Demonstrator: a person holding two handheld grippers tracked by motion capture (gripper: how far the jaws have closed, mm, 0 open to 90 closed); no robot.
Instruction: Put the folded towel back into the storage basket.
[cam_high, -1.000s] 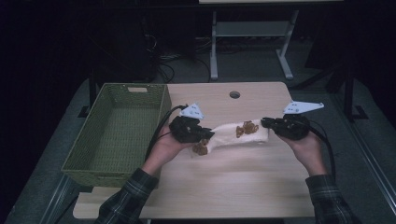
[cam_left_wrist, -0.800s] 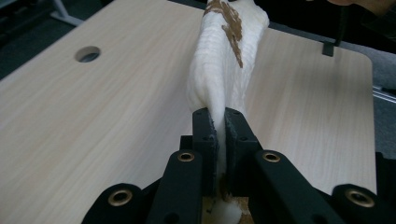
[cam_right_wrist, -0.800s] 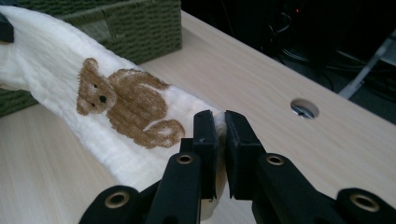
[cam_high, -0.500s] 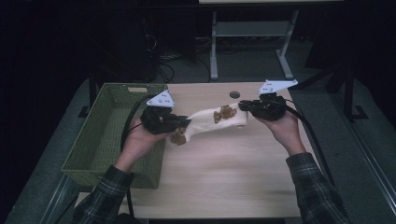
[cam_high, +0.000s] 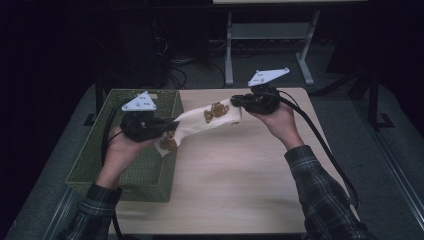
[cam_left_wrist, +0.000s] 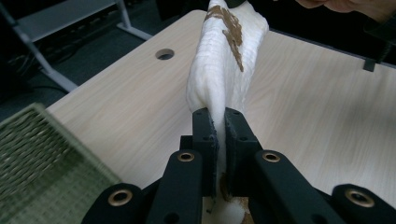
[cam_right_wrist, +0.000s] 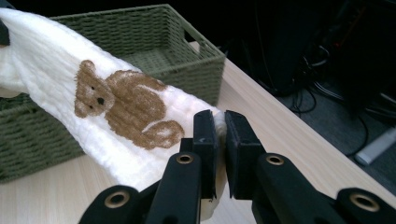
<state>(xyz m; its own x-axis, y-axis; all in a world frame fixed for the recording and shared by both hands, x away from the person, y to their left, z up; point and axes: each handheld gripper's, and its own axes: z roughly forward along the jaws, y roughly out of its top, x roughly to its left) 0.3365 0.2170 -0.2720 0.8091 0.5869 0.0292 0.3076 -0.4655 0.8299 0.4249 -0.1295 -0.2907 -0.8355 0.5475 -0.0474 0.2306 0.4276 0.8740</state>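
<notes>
Table (cam_high: 240, 185): big and made of light wood. Lots of bare room in the middle and at the near edge. One small round hole (cam_left_wrist: 164, 54) sits near the far edge.

Basket (cam_high: 92, 165): green and woven, on the left side of the table, with nothing seen in it. Its near right corner is just under the low end of the cloth.

Cloth (cam_high: 197, 120): white and soft, with a brown bear (cam_right_wrist: 123, 107) on it. It hangs in the air between the two grippers, partly over the basket's right rim and partly over the table.

Right gripper (cam_high: 239, 101): its jaws pinch the far end of the cloth and hold that end high.

Left gripper (cam_high: 172, 125): its jaws pinch the near end of the cloth, low down, above the basket's right wall.

What could go wrong: if one gripper lets go too soon, I think the cloth swings down and lands half on the rim, half on the table. If the hands pull apart too hard, the cloth may slip out of a pinch. A low gripper could bump the basket wall and push it.

Open room: the air above the basket looks free, so both hands can move left and down into it.
</notes>
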